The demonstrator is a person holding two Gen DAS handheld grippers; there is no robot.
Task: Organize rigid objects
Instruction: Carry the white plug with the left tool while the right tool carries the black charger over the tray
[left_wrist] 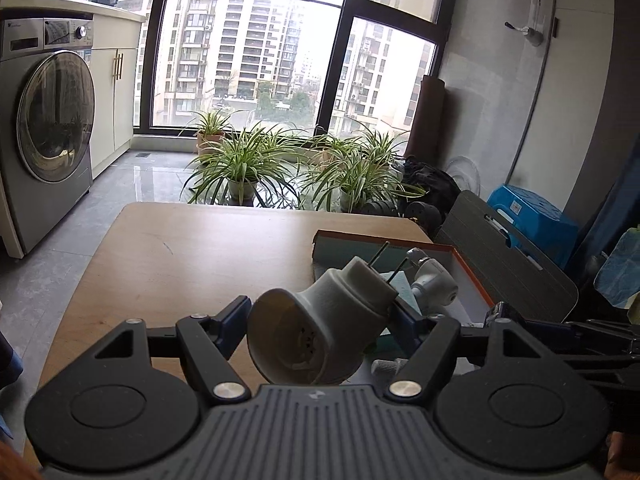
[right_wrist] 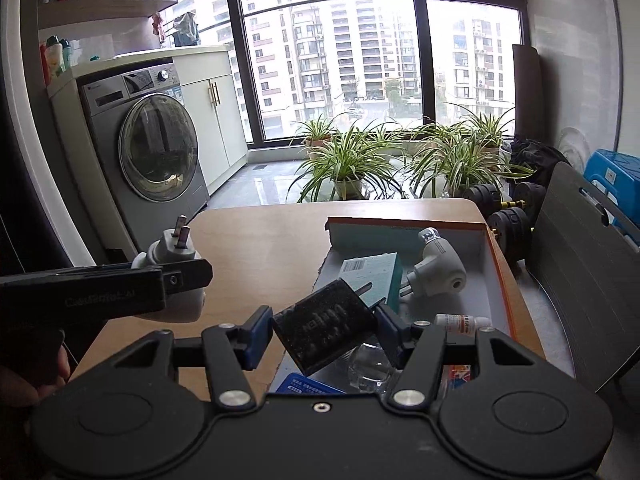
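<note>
My left gripper is shut on a white cone-shaped plug device, its two prongs pointing up and away. The right wrist view shows that same gripper side-on at the left, above the wooden table. My right gripper is shut on a black plug adapter, held tilted over the near left corner of a shallow orange-rimmed box. In the box lie a white angled plug, a teal carton and a small dropper bottle.
A grey chair stands right of the table, with dumbbells and a blue stool behind it. Potted plants line the window. A washing machine is at the left. A hand grips the left tool.
</note>
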